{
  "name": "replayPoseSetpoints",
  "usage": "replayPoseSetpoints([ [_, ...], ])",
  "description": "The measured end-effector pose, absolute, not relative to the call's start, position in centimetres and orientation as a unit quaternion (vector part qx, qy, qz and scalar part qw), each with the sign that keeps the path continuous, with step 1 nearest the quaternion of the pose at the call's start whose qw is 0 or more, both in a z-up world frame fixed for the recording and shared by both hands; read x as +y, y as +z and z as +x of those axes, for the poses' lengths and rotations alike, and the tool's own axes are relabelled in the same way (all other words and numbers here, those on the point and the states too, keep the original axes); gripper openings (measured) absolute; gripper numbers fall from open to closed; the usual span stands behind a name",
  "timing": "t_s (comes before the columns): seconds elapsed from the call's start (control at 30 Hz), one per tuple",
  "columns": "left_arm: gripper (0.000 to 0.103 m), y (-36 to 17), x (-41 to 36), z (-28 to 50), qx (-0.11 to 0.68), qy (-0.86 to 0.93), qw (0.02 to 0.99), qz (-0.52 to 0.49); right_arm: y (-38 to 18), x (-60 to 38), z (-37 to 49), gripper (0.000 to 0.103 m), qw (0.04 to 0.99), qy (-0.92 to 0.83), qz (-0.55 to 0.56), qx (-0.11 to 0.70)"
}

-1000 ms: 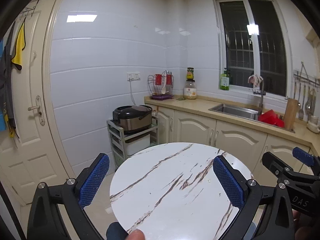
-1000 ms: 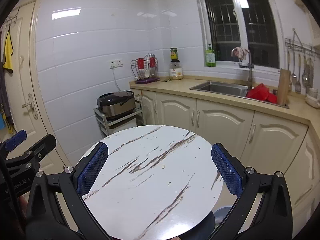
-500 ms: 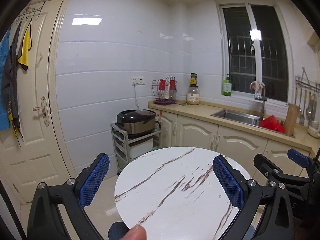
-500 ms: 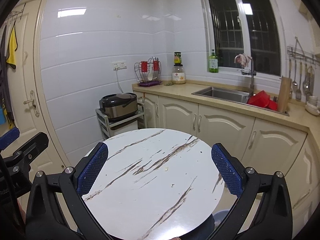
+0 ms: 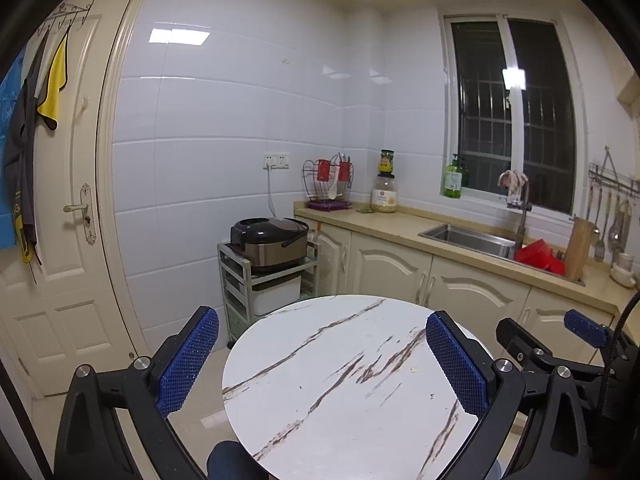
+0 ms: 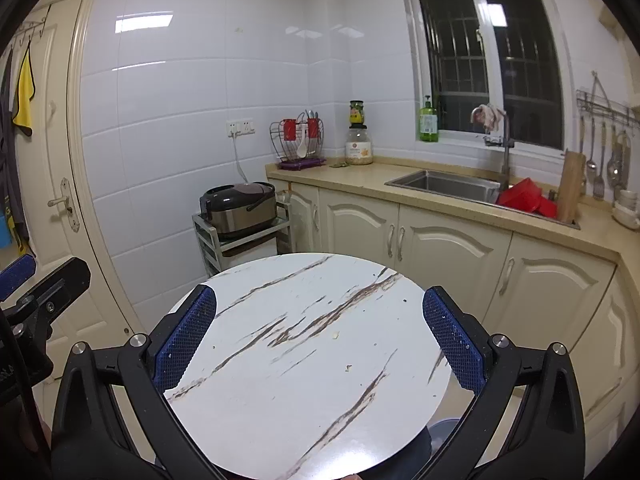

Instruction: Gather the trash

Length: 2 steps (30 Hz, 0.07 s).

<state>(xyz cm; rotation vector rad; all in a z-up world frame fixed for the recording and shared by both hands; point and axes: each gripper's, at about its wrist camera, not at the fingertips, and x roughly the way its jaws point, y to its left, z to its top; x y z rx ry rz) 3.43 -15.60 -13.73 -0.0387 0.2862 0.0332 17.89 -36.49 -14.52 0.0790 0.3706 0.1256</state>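
Both grippers are tilting up and pulling back a bit compared to a second ago, so the round marble-look table (image 5: 344, 380) is sitting lower in each view and more of the kitchen wall is showing. Left gripper (image 5: 322, 364) is hanging over the near edge of the table with its blue-padded fingers (image 5: 188, 364) spread wide, nothing between them. Right gripper (image 6: 320, 340) is doing the same thing, fingers wide apart and holding nothing, just hovering above the tabletop.

As for the trash, all I'm seeing is a few tiny crumbs (image 6: 335, 335) lying on the table toward its right half; they're too small to tell what they are. Behind the table, a rice cooker (image 5: 269, 242) is sitting on a small shelf rack (image 5: 240, 280), beside the cream cabinets, and a red basin (image 6: 526, 198) is resting by the steel sink (image 6: 444, 184).
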Motion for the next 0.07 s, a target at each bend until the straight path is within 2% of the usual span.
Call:
replayPoseSetpoints([
  [0.07, 0.102, -13.70, -15.53, 3.54, 0.142, 0.014, 0.989, -0.022, -14.64, -36.41, 17.89, 0.103, 0.980, 0.063, 0.039, 0.184],
])
